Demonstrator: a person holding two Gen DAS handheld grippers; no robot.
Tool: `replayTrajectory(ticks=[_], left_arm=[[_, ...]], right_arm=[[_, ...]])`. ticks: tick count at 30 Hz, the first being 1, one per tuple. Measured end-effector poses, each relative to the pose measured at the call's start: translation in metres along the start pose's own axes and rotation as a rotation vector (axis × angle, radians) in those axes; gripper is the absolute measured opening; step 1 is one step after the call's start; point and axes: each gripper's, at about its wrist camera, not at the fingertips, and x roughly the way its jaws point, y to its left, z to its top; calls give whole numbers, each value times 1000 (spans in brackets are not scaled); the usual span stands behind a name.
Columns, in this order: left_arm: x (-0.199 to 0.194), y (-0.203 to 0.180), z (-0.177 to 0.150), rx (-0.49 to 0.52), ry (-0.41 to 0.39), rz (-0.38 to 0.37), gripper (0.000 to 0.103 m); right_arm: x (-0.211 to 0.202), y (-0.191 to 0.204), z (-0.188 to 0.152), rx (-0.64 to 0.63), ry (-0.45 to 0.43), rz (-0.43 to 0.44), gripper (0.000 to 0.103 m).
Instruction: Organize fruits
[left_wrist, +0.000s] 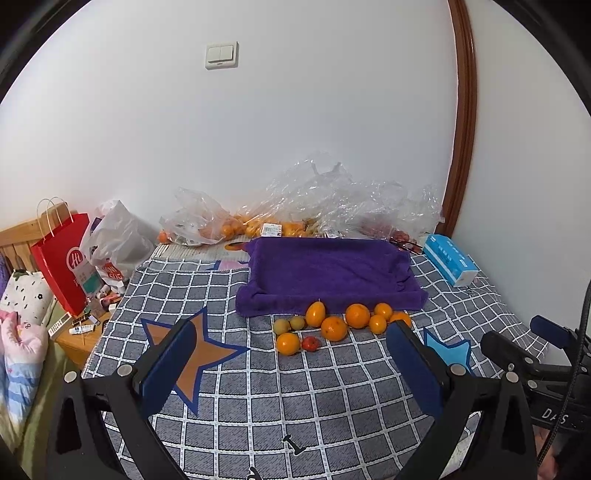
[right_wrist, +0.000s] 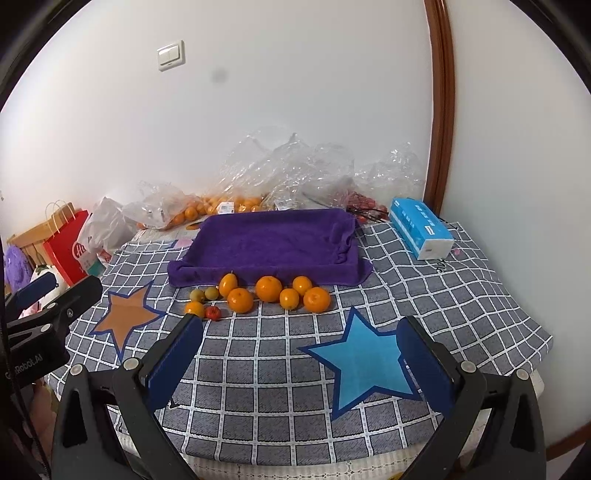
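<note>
A: Fruit (left_wrist: 334, 328) lay in a loose cluster on the checked cloth (left_wrist: 258, 398), just in front of the purple towel (left_wrist: 325, 273); mostly oranges, with two small greenish ones (left_wrist: 290, 325) at the cluster's left and one small red fruit (left_wrist: 310, 343) at the near edge.

B: And the towel itself?

A: Draped over something tray-shaped, its middle sunken and bare; behind it, against the wall, sat crumpled clear plastic bags (left_wrist: 314, 206) with more oranges inside; a blue tissue box (right_wrist: 421, 230) stood to the towel's right.

B: How were the fingers set?

A: The left gripper (left_wrist: 291, 339) was spread wide with nothing between its blue pads; it hung above the cloth, well short of the cluster; the right gripper (right_wrist: 299, 325) was equally wide apart and empty, poised over the blue star (right_wrist: 365, 365); each gripper showed at the edge of the other's view.

B: Anything off the table?

A: A red paper bag (left_wrist: 62, 258) stood at the left, beside a grey plastic bag.
</note>
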Motion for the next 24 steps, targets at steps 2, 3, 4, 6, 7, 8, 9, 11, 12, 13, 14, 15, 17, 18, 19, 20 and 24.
replayTrajectory(ticks=[2, 3, 4, 6, 7, 8, 9, 11, 12, 13, 14, 15, 17, 18, 19, 20, 24], left_arm=[[1, 0, 1, 3, 5, 2, 103], [2, 0, 1, 5, 7, 2, 103], [3, -1, 1, 6, 10, 3, 103], [4, -2, 1, 9, 13, 5, 103], [3, -3, 0, 11, 14, 6, 103], [2, -4, -1, 14, 13, 5, 103], [1, -4, -1, 18, 10, 2, 103], [-1, -5, 0, 19, 1, -6, 103], [-2, -5, 0, 18, -2, -10, 103], [-3, -5, 1, 15, -4, -17, 103], [-3, -5, 1, 15, -5, -23, 103], [-4, -6, 2, 14, -4, -27, 103], [-5, -6, 2, 14, -5, -36, 103], [-5, -7, 1, 17, -6, -38, 103], [-5, -8, 1, 21, -7, -37, 103], [-5, -8, 1, 22, -7, -36, 103], [-3, -5, -1, 7, 5, -44, 103]], right_arm=[[0, -1, 0, 1, 2, 3, 103], [0, -1, 0, 1, 1, 3, 103], [1, -1, 0, 0, 2, 3, 103], [2, -1, -1, 0, 9, 8, 103], [2, -1, -1, 1, 12, 11, 103], [3, 0, -1, -1, 14, 14, 103], [3, 0, 0, -5, 14, 14, 103], [2, 2, -1, -11, 10, 5, 103], [1, 2, -1, -14, 9, 4, 103], [1, 3, -1, -17, 8, 5, 103], [0, 3, -1, -19, 5, 3, 103], [0, 3, -1, -19, 3, 0, 103], [0, 3, 1, -18, 4, -1, 103], [0, 3, 1, -18, 3, 0, 103], [0, 3, 1, -15, 1, -2, 103], [0, 3, 2, -12, 1, -4, 103], [2, 5, 1, -19, 6, -4, 103]])
